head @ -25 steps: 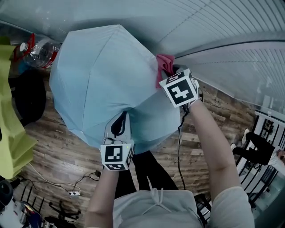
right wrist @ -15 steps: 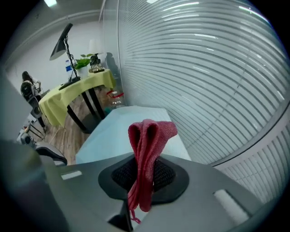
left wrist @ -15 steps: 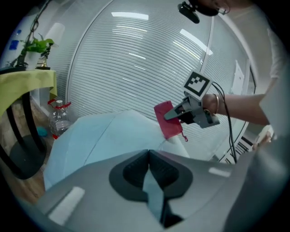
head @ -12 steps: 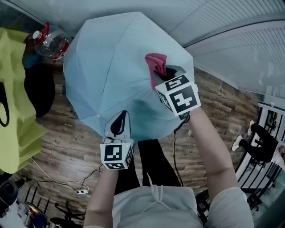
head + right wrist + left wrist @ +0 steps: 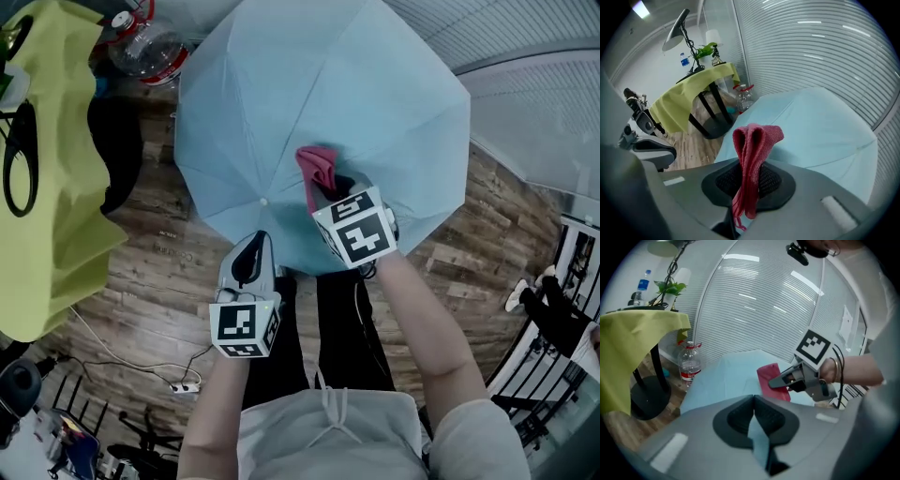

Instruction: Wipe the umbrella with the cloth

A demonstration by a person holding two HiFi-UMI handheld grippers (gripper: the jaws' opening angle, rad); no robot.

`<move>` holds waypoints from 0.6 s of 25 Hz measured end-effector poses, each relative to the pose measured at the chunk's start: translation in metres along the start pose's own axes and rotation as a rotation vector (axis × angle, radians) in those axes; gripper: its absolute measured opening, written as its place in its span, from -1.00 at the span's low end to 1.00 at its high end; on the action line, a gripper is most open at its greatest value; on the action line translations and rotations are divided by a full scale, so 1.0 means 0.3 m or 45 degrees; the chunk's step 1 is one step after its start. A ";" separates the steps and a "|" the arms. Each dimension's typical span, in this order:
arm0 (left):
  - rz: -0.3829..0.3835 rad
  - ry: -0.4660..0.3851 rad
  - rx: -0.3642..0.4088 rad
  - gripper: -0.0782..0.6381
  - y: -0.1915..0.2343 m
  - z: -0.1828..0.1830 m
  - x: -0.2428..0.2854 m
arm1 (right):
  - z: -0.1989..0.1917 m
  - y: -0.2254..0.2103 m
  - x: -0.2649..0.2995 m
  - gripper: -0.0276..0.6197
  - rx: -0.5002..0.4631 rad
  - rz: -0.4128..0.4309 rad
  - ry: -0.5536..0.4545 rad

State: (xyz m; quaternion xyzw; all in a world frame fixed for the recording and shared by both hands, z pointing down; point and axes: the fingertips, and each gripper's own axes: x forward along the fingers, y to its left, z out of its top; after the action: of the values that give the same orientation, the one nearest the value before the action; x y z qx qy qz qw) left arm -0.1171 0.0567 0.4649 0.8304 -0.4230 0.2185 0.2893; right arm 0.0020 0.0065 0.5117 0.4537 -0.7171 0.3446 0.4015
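Umbrella (image 5: 319, 103), pale blue, open above the wooden floor (image 5: 159, 281); left hand-held gripper (image 5: 251, 261) clamped on its near rim fabric. Cloth (image 5: 317, 169), pink, pinched in right hand-held gripper (image 5: 749, 180), has travelled from the umbrella's right edge onto its near panel, so a wiping stroke is likely under way.

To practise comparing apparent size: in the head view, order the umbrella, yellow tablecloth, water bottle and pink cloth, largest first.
1. umbrella
2. yellow tablecloth, partly out of frame
3. water bottle
4. pink cloth, bunched; close to the bottle
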 end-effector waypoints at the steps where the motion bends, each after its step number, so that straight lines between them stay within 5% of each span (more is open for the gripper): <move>1: 0.011 0.007 -0.007 -0.76 0.034 -0.026 -0.011 | -0.019 0.042 0.036 -0.73 0.008 0.014 0.012; 8: 0.067 0.051 -0.063 -0.76 0.171 -0.194 -0.088 | -0.184 0.268 0.248 -0.73 0.001 0.112 0.125; 15: 0.103 0.092 -0.092 -0.76 0.263 -0.302 -0.122 | -0.263 0.336 0.371 -0.73 0.034 0.118 0.179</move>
State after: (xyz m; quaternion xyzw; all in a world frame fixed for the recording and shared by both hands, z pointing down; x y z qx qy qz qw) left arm -0.2132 0.1007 0.5326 0.7933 -0.4530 0.2445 0.3251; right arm -0.1004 0.0679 0.6322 0.4000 -0.7026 0.4034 0.4286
